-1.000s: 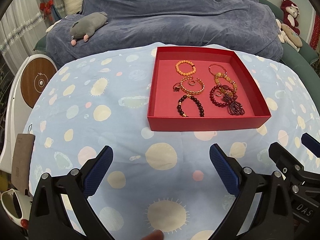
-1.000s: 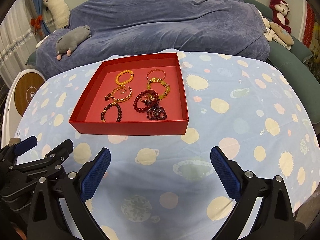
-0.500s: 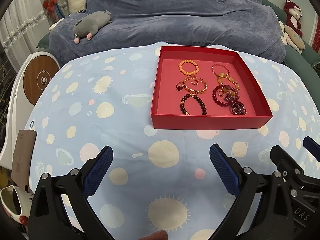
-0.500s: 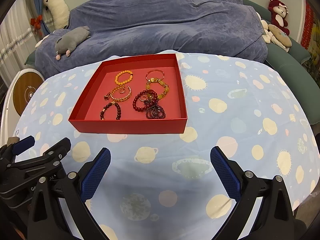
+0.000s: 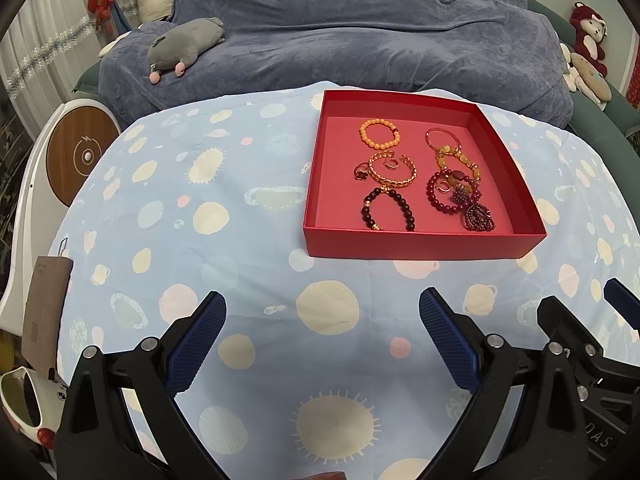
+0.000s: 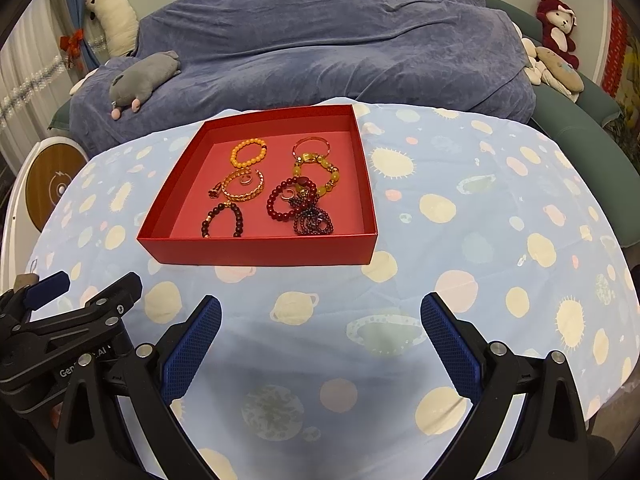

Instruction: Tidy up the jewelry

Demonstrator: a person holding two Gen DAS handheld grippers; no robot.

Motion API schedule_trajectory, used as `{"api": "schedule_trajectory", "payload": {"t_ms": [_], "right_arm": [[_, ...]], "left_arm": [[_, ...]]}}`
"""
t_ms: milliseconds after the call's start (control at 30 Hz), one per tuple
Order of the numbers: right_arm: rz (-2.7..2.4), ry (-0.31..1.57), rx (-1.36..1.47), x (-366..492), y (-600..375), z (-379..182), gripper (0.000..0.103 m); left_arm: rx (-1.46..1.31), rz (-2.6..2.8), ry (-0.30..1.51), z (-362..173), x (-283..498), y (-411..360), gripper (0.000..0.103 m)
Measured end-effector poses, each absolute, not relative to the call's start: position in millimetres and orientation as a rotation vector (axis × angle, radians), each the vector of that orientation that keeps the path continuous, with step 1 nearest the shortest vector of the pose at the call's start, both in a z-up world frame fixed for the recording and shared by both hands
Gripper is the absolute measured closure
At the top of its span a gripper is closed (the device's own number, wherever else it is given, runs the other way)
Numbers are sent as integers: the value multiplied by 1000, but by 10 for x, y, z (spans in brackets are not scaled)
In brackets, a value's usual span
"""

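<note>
Left gripper [image 5: 322,310]: blue-padded jaws spread wide, empty, near edge.
Right gripper [image 6: 320,312]: likewise spread, empty.
Shallow red cardboard tray [image 5: 420,245]: farther on the planet-print blue tablecloth [image 5: 224,240], holding beaded bracelets [image 5: 379,133].

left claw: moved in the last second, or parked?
Yes. The left claw has pulled back and swung slightly left: in its view the red box sits smaller and further right, and the grey plush has shifted rightward too.

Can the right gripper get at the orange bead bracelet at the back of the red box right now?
Probably yes. The right gripper is open, the red box has no lid, and the orange bead bracelet lies apart from the other pieces.
</note>
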State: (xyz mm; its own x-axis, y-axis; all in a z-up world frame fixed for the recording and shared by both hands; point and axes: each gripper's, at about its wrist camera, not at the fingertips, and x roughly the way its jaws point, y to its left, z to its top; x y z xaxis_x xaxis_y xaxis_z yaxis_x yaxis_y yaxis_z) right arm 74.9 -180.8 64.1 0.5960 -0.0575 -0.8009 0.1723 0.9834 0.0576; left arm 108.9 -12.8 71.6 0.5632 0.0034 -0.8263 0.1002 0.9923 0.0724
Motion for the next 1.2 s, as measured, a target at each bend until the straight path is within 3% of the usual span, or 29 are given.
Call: {"api": "schedule_trajectory", "payload": {"t_ms": [1200], "right_arm": [[-134, 924, 138, 751, -1819, 636, 7]], "left_arm": [[129, -45, 954, 737, 1081, -141, 11]]}}
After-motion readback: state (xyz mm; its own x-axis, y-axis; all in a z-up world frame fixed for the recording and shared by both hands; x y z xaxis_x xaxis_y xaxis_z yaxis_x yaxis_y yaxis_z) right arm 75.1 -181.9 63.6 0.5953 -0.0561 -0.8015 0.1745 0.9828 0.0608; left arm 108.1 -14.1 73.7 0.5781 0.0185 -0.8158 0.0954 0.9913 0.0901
